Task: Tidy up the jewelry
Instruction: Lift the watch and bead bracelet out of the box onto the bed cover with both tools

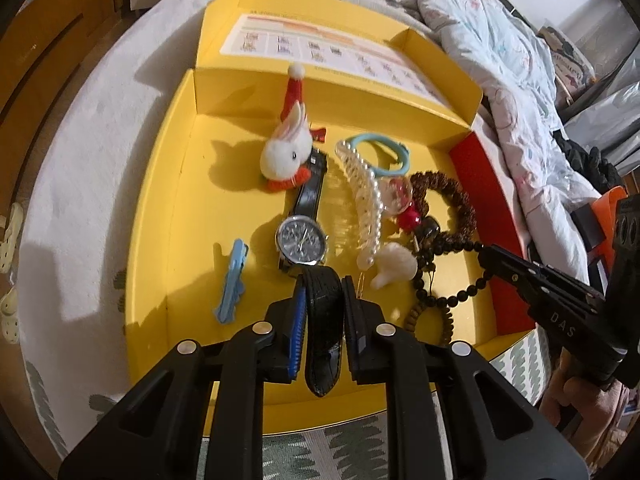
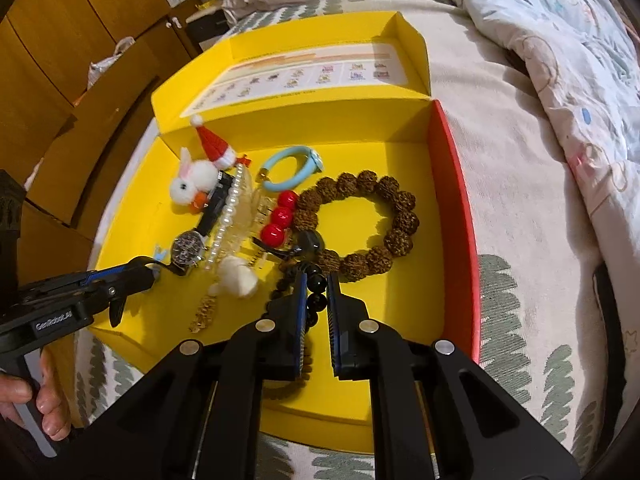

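An open yellow box (image 1: pixel 160 208) on the bed holds the jewelry. My left gripper (image 1: pixel 323 284) is shut on the black leather strap (image 1: pixel 324 320) of a wristwatch (image 1: pixel 302 240) with a dark dial. The rest of the watch lies on the box floor just ahead. My right gripper (image 2: pixel 317 280) is shut on a string of black beads (image 2: pixel 316 300) at the near side of the box. The string trails left from its fingertips, as the left wrist view also shows on the black beads (image 1: pixel 460 298). A large brown bead bracelet (image 2: pixel 360 224) lies just beyond.
Also in the box are a white rabbit plush (image 1: pixel 286 152) with a red hat, a pearl hair claw (image 1: pixel 364 200), a light blue ring (image 1: pixel 384 152), a blue hair clip (image 1: pixel 232 280), red beads (image 2: pixel 280 216) and a white pompom (image 1: pixel 394 264). A quilt (image 2: pixel 560 40) lies to the right.
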The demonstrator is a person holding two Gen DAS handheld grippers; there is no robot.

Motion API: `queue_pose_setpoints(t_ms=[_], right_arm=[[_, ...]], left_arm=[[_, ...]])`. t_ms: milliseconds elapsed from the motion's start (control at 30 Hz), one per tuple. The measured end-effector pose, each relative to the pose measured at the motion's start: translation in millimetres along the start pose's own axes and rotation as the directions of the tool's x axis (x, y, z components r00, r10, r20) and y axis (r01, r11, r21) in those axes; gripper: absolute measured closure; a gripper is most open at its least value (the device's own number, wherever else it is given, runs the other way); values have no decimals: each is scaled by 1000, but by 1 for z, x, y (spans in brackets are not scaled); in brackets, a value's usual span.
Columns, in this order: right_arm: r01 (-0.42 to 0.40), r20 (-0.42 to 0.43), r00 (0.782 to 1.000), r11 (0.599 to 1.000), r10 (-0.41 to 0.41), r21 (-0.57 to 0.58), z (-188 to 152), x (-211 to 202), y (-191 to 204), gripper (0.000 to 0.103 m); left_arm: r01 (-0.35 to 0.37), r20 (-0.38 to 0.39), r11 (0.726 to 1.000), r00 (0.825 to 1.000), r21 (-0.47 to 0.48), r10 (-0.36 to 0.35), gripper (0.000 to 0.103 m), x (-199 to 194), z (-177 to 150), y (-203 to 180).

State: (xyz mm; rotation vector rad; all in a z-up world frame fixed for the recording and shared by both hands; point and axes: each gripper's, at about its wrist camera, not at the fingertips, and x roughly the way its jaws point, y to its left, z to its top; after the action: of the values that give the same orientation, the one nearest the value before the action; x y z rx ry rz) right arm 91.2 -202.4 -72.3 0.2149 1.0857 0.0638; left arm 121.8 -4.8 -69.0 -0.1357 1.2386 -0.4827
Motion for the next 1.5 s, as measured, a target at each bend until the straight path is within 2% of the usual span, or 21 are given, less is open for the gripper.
queue_pose_setpoints(t_ms=[433, 933, 1267, 1500], right_arm=[[-114, 87, 990, 993, 113, 12, 5, -39, 3, 93], [-158, 164, 973, 987, 161, -32, 3, -86, 15, 93], [-167, 208, 962, 984, 177, -65, -21, -138, 23, 93], [-181, 216, 955, 977, 203, -117, -49, -174, 41, 93]], left_arm=[[7, 84, 1000, 996, 5, -7, 87, -22, 6, -6], [30, 169, 999, 985, 30, -35, 87, -60, 4, -21], [31, 249, 996, 967, 85, -51, 88, -117, -19, -43], [47, 299, 988, 950, 145, -90, 87, -163, -57, -66]])
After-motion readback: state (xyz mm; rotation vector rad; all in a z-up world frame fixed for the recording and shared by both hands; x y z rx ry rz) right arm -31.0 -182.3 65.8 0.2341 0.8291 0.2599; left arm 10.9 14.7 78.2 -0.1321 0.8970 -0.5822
